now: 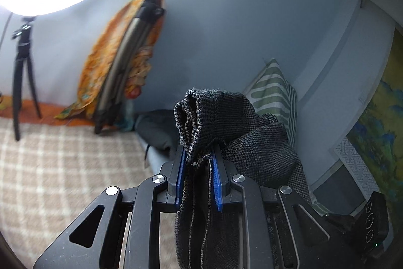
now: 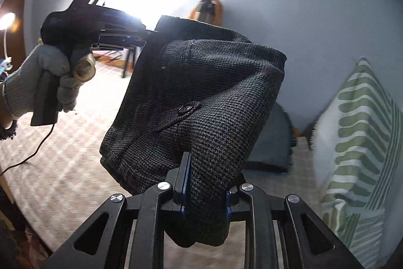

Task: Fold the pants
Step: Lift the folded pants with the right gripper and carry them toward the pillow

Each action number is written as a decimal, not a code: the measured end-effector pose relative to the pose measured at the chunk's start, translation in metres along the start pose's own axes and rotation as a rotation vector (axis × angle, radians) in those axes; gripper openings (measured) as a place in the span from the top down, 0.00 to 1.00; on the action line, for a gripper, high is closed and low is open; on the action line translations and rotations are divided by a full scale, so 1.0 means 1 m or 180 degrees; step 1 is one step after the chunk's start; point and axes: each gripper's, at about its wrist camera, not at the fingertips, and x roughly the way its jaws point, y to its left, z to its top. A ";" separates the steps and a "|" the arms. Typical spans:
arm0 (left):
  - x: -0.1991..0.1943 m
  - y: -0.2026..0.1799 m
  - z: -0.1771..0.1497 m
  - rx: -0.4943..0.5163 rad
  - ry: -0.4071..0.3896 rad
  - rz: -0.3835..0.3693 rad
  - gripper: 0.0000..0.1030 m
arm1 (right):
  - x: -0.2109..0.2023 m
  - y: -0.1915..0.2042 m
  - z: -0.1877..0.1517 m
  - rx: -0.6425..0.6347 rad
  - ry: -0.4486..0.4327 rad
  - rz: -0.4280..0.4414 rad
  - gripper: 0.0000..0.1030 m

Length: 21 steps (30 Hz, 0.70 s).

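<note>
The dark grey woven pants (image 1: 241, 132) are held up in the air above a checked bed cover. My left gripper (image 1: 199, 155) is shut on a bunched edge of the pants, with cloth hanging down between its blue pads. My right gripper (image 2: 206, 168) is shut on the pants (image 2: 201, 92) near a buttoned pocket flap (image 2: 185, 109); its right finger is hidden by cloth. In the right wrist view the left gripper's body (image 2: 95, 24), held in a gloved hand (image 2: 45, 77), grips the pants' far top edge.
A beige checked bed cover (image 1: 63, 168) lies below. A green striped pillow (image 2: 360, 143) leans at the right wall, a dark cushion (image 1: 156, 130) beside it. A tripod (image 1: 22, 82) and a folded frame draped in orange cloth (image 1: 121, 62) stand by the blue wall. A ring light glares above.
</note>
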 end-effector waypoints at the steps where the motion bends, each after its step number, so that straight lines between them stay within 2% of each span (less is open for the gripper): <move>1: 0.006 -0.003 0.002 0.0013 -0.0001 -0.0007 0.84 | 0.003 -0.007 0.001 -0.0001 0.0000 -0.0049 0.81; 8: 0.053 -0.027 0.021 0.0154 -0.0016 0.0042 0.84 | 0.033 -0.058 0.011 -0.0003 0.0008 -0.0341 0.81; 13: 0.082 -0.033 0.036 0.0206 -0.0040 0.0121 0.85 | 0.061 -0.092 0.022 0.0030 -0.0008 -0.0426 0.81; 21: 0.128 -0.031 0.045 0.0306 0.0065 0.0392 0.85 | 0.108 -0.123 0.022 0.0328 0.0009 -0.0251 0.81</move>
